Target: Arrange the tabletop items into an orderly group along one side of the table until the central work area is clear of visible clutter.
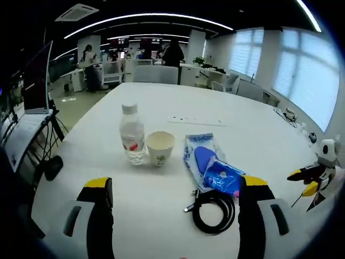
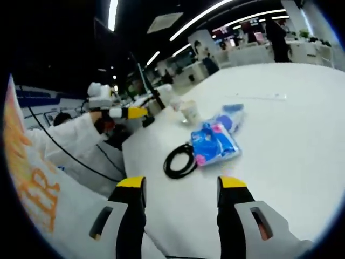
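Left tool [image 1: 175, 186]: black jaws with yellow tips, spread wide, nothing between them, hovering over the white table [image 1: 161, 102]. Right tool [image 2: 181, 186]: same build, jaws also set apart and empty, over the table's near edge.

Left gripper view, working outward from the left tool. Coiled black cable [image 1: 214, 209] lies flat on the table just inside the jaw at 3 o'clock, its plug end pointing toward 9 o'clock. Touching the coil at its 12 o'clock side: a clear plastic packet with blue contents [image 1: 209, 164], lying flat, long axis running toward 11 o'clock. Beside the packet at 9 o'clock, a small gap between: cream paper cup [image 1: 160, 147], upright, open mouth. Just beside the cup at 9 o'clock: clear plastic water bottle with white cap and red label [image 1: 132, 135], upright. Whether cup and bottle touch, cannot tell. The right tool enters at 3 o'clock, yellow tips showing, well apart from the items.

Right gripper view. Cable coil at 12 o'clock from the right tool, packet touching it at 2 o'clock, cup beyond. The left tool comes in at 10 o'clock, held by a person in a white sleeve [image 2: 75, 143].

Background: open-plan office, ceiling light strips, laptop [image 1: 32, 86] on a stand at 9 o'clock.
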Demonstrator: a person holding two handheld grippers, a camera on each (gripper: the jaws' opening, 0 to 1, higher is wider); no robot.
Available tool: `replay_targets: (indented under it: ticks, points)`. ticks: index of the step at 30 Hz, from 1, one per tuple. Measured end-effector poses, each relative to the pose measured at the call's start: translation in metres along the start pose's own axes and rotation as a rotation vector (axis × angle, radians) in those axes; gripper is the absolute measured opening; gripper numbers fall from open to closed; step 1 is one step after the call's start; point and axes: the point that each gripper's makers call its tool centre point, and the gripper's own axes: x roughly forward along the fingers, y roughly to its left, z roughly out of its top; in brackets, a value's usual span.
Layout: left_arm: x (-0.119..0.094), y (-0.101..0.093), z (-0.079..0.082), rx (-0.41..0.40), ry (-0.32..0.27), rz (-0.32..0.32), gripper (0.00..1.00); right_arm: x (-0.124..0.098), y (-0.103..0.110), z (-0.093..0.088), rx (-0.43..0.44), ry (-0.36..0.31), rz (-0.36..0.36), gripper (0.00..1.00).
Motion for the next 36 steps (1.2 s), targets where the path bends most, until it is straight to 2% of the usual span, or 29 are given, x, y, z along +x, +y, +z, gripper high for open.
replay_targets:
  ticks: [3,8,12,16,20,24,27,32,36]
  points:
    - [-0.001,-0.002,-0.003,-0.009,-0.001,0.000,1.00,0.003,0.000,-0.001,0.036,0.002,0.027,0.54]
    - [-0.004,0.005,-0.013,0.011,0.023,0.014,0.99,0.009,-0.006,-0.001,0.028,0.033,0.013,0.54]
    - [-0.011,0.008,-0.019,0.054,0.032,0.022,0.97,0.011,-0.007,0.008,0.080,-0.002,0.005,0.53]
    - [-0.010,0.009,-0.026,0.085,0.037,0.024,0.89,0.019,-0.010,0.006,0.119,0.003,0.004,0.52]
    - [-0.002,0.008,-0.026,0.030,0.031,-0.002,0.91,0.020,-0.008,0.006,0.113,0.011,-0.009,0.52]
    - [0.008,0.007,-0.029,0.022,0.049,-0.013,0.90,0.018,-0.009,-0.001,0.138,0.027,-0.021,0.52]
    - [0.019,0.000,-0.029,0.043,0.068,-0.027,0.87,0.016,-0.017,-0.013,0.137,0.073,-0.046,0.51]
    - [0.035,-0.013,-0.021,0.069,0.064,-0.076,0.84,0.013,-0.028,-0.011,0.197,0.055,-0.073,0.53]
    - [0.040,-0.011,-0.017,0.088,0.063,-0.083,0.85,0.012,-0.031,-0.011,0.206,0.054,-0.095,0.53]
